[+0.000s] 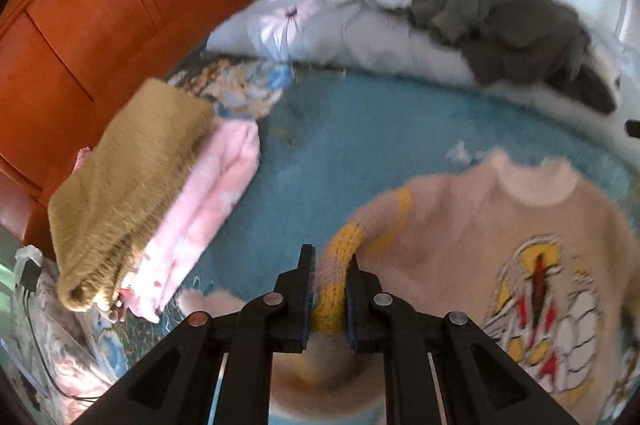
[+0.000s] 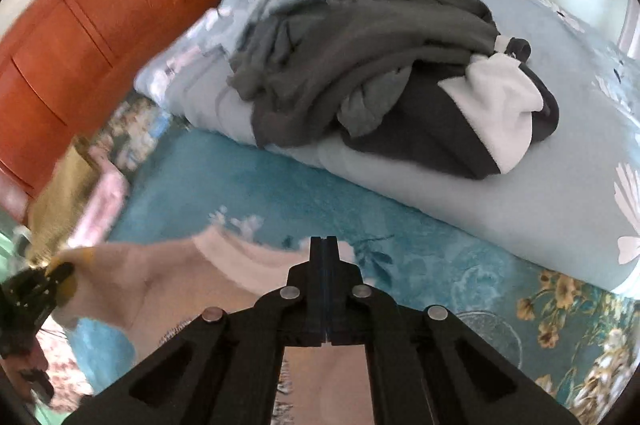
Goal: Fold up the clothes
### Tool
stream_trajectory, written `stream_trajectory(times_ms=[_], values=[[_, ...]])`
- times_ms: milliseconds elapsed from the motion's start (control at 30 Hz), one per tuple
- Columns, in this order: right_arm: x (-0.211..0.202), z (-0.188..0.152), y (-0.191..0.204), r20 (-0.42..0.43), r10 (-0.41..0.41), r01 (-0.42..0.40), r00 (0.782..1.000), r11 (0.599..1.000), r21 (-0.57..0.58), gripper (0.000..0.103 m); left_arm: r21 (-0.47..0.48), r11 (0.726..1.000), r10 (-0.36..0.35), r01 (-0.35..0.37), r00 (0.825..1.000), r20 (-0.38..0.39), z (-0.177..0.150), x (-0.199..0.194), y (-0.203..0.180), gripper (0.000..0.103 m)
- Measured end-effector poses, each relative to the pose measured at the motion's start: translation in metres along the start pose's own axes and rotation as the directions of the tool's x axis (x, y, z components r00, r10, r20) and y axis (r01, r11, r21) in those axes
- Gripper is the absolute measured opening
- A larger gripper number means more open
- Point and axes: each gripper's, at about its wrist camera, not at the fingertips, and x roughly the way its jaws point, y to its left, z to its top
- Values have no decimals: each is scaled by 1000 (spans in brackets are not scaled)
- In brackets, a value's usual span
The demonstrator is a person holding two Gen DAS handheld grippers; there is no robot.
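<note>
A pink knit sweater with a cartoon print lies front-up on the blue bedspread. My left gripper is shut on its yellow-striped sleeve and holds it lifted. In the right wrist view the sweater spreads to the lower left, and my right gripper has its jaws pressed together above the sweater's edge; I cannot tell whether cloth is pinched. The left gripper shows at the far left of that view, holding the sleeve.
A folded tan knit lies on a folded pink garment at the left. A rumpled dark grey pile with a black and white piece lies on a floral duvet. An orange headboard stands at the back left.
</note>
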Motion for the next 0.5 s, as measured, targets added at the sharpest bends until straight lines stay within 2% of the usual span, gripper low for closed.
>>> stream_trajectory(times_ms=[100,167,233,267,300,400,500], values=[[9,-12,1,-33,-12,11,999,1000,-20,0,-54,999,0,-3,999,-46,-9,17,11,17],[13,-22,-1,-55,-28,26,998,999,-34,0,-112,993,-36,25,995,-96,-12,29,24,20],[11,-30,-6,-66,-33,31,997,999,-22,0,-177,982,-81,61,991,-109,-13,33,37,33],[9,-34,-11,-67,-30,29,997,1000,-10,0,-205,976,-94,71,990,-107,-14,31,42,48],[5,-37,-15,-67,-29,30,997,1000,3,0,-238,967,-112,86,989,-96,-15,26,47,53],[-10,-52,-35,-74,-52,55,996,998,36,0,-329,933,-172,145,983,-56,-24,9,61,62],[-28,-74,-64,-106,-98,103,990,994,46,1,-421,884,-219,206,976,18,-47,-12,66,64]])
